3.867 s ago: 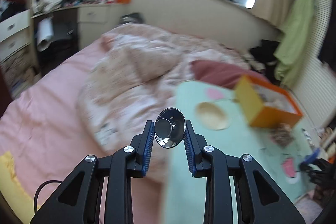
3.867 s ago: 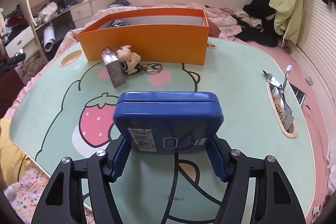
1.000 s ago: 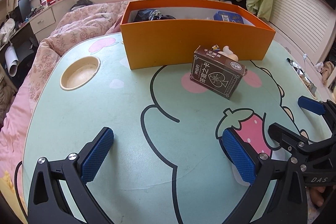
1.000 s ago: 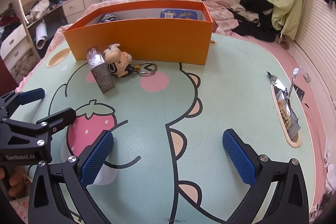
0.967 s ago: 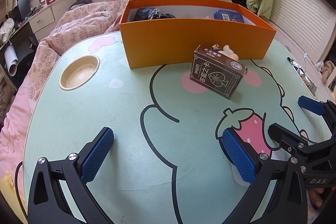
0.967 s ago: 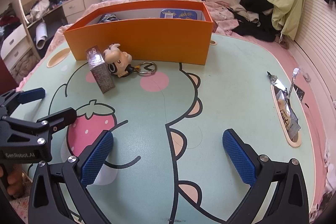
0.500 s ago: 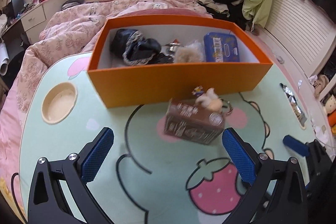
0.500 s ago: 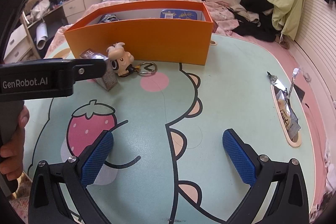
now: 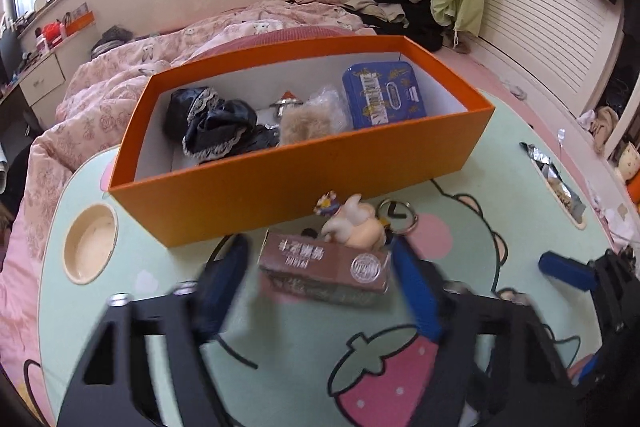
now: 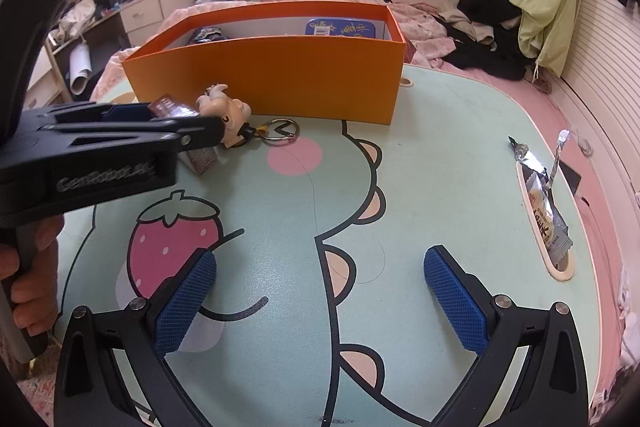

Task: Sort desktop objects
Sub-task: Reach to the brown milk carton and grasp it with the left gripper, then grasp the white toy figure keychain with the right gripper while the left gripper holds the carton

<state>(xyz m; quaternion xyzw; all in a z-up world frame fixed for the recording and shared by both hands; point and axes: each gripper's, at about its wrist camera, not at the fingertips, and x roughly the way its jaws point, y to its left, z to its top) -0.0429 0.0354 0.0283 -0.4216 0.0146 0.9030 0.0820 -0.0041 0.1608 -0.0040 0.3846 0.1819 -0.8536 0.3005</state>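
The left gripper (image 9: 320, 291) reaches over the mint-green cartoon surface (image 10: 420, 187) with its jaws spread to either side of the brown card box (image 9: 326, 269), one blue pad on each flank; motion blur keeps me from telling whether the pads touch it. The card box stands just in front of the orange box (image 9: 304, 179), with a small cream plush keychain (image 9: 354, 225) right behind it and its metal ring (image 9: 396, 215) lying flat beside.

Inside the orange box sit a blue tin (image 9: 382, 95) at the right end, a dark lace-trimmed cloth (image 9: 216, 125) at the left, and a tan furry item (image 9: 306, 121) between them.

The right gripper (image 10: 320, 303) hovers low over the near side of the surface, well apart from the card box, its jaws wide and holding nothing. A foil snack wrapper (image 10: 542, 207) lies in the slot at the right edge.
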